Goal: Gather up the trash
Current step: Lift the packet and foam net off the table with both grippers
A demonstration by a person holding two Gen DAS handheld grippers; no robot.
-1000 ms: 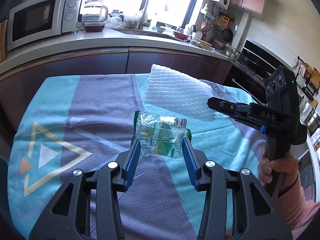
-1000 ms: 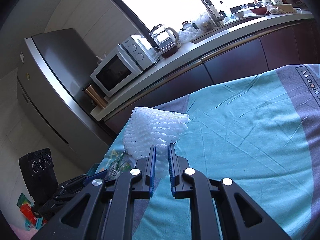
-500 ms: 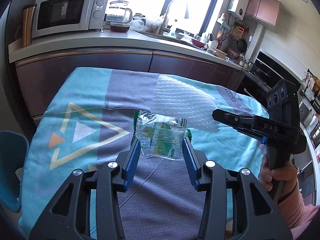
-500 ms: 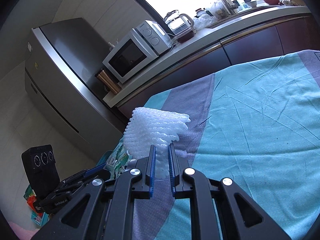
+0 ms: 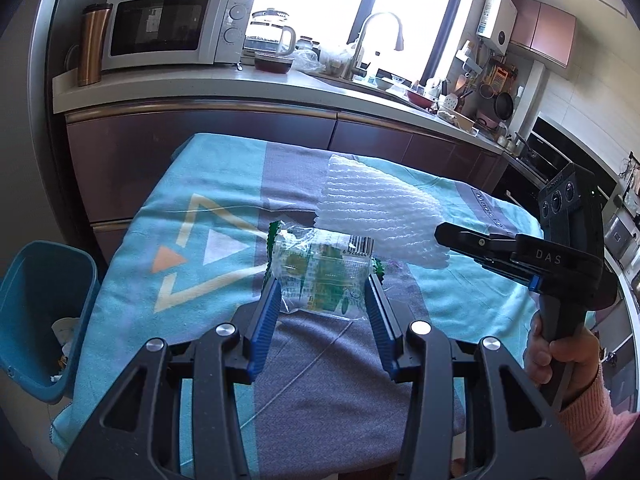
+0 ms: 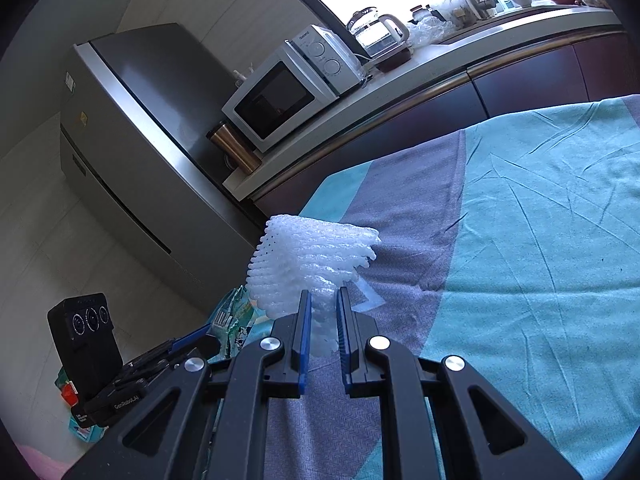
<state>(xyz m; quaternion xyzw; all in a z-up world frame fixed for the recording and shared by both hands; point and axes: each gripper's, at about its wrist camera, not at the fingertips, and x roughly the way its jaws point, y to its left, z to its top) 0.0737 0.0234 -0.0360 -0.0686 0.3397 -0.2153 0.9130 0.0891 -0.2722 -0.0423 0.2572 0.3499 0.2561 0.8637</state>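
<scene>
My left gripper (image 5: 322, 282) is shut on a clear plastic wrapper (image 5: 320, 276) with green print and a barcode, held above the cloth-covered table (image 5: 208, 208). A white foam net sheet (image 5: 372, 208) hangs in the air to its right, pinched at its near edge by my right gripper (image 6: 322, 300), which is shut on the foam net (image 6: 308, 264). In the left wrist view the right gripper (image 5: 444, 236) comes in from the right, held by a hand (image 5: 560, 356) in a pink sleeve. The wrapper (image 6: 234, 316) and left gripper show at the lower left of the right wrist view.
A blue trash bin (image 5: 40, 312) with some scraps inside stands on the floor off the table's left edge. Behind the table runs a dark cabinet with a counter (image 5: 240, 88) bearing a microwave (image 5: 168, 32), kettle and sink. A fridge (image 6: 132, 152) stands beyond the counter's left end.
Both grippers have carried their loads leftward across the table, toward its left edge. The blue bin has come into the left wrist view. Neither grip has changed.
</scene>
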